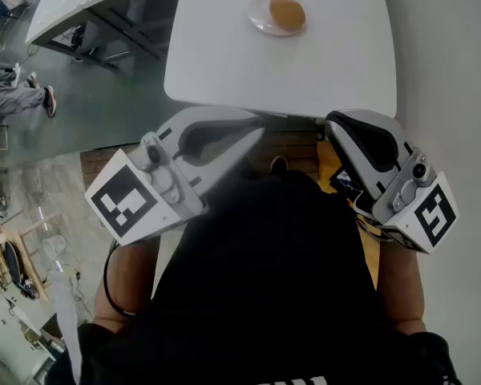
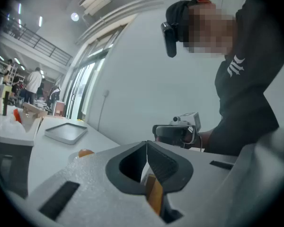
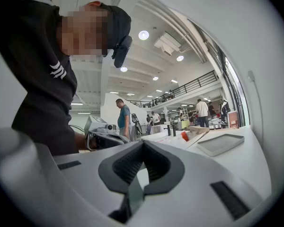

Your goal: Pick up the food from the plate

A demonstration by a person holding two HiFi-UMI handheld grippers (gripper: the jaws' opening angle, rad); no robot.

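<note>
Sitting on a clear plate [image 1: 258,22] toward the far side of the white table [image 1: 329,62], the round orange-brown food [image 1: 287,11] lies untouched, well apart from both grippers. Left gripper [image 1: 252,135] and right gripper [image 1: 334,124] hover by the table's near edge, each with its jaws pressed together and nothing between them.

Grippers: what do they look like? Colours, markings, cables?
Both left gripper and right gripper: white shells, dark grey ribbed pads, each with a white cube bearing black square markers. Black cable loops by the left arm. Person wears a black top.
</note>
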